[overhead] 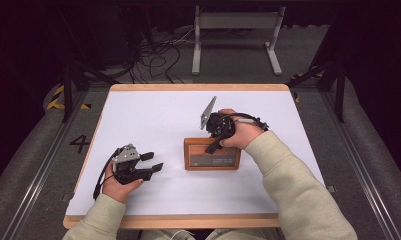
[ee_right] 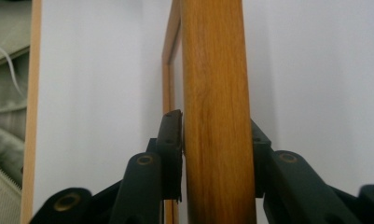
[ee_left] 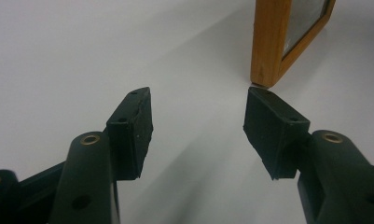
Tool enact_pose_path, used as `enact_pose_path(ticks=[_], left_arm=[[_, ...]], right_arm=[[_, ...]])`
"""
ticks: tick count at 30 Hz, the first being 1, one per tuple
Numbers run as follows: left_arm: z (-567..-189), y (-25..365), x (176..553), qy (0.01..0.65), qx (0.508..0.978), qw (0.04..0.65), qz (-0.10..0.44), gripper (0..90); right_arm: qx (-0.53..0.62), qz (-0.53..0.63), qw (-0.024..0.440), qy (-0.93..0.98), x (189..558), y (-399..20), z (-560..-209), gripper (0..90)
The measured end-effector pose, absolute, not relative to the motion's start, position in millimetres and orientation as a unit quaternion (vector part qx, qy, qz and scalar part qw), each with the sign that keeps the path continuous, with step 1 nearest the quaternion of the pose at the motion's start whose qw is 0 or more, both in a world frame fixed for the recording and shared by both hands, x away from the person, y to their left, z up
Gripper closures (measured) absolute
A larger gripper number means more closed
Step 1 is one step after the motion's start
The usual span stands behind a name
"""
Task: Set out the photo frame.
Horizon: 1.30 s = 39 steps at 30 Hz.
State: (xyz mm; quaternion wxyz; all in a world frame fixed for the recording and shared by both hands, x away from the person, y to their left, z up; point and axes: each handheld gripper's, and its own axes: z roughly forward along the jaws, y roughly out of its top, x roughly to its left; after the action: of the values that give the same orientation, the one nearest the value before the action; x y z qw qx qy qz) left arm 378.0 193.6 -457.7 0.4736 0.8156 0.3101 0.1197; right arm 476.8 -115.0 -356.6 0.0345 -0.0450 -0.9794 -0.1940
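A wooden picture frame (overhead: 211, 159) with a dark glazed front stands on its long edge near the middle of the white table (overhead: 153, 110). My right gripper (overhead: 215, 145) comes down from above and is shut on the frame's top rail. In the right gripper view the wood (ee_right: 215, 93) sits squeezed between both jaws of that gripper (ee_right: 215, 154). My left gripper (overhead: 153, 161) rests low at the table's left, open and holding nothing, pointing toward the frame. The left gripper view shows its jaws (ee_left: 198, 126) spread apart, with the frame's corner (ee_left: 268, 42) a short way beyond.
The table has a wooden rim (overhead: 173, 220) around its white top. Behind it on the floor stand a metal stand (overhead: 235, 22) and loose cables (overhead: 158, 55). Bare tabletop lies left, behind and right of the frame.
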Motion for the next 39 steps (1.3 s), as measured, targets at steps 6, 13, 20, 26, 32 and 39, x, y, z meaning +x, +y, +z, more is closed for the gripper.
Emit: enact_pose_path(ticks=[6,13,20,26,32,39], left_arm=[[-458,194,378,0.311,0.815,0.474,0.120,42.6],[-458,194,378,0.310,0.816,0.473,0.120,42.4],[-458,194,378,0.311,0.816,0.473,0.120,42.3],[-458,195,378,0.314,0.813,0.475,0.119,42.2],[-458,197,377,0.315,0.813,0.474,0.123,42.0],[-458,197,377,0.315,0.812,0.475,0.123,42.0]], right_arm=[[-0.075,-0.200,0.020,-0.977,479,-118,-360,50.5],[-0.102,-0.220,-0.012,-0.970,482,-124,-361,27.4],[-0.121,-0.240,-0.021,-0.963,483,-132,-357,22.6],[-0.120,-0.250,-0.034,-0.960,478,-139,-348,22.3],[-0.135,-0.262,-0.063,-0.954,471,-157,-338,21.0],[-0.160,-0.279,-0.074,-0.944,460,-187,-327,23.9]])
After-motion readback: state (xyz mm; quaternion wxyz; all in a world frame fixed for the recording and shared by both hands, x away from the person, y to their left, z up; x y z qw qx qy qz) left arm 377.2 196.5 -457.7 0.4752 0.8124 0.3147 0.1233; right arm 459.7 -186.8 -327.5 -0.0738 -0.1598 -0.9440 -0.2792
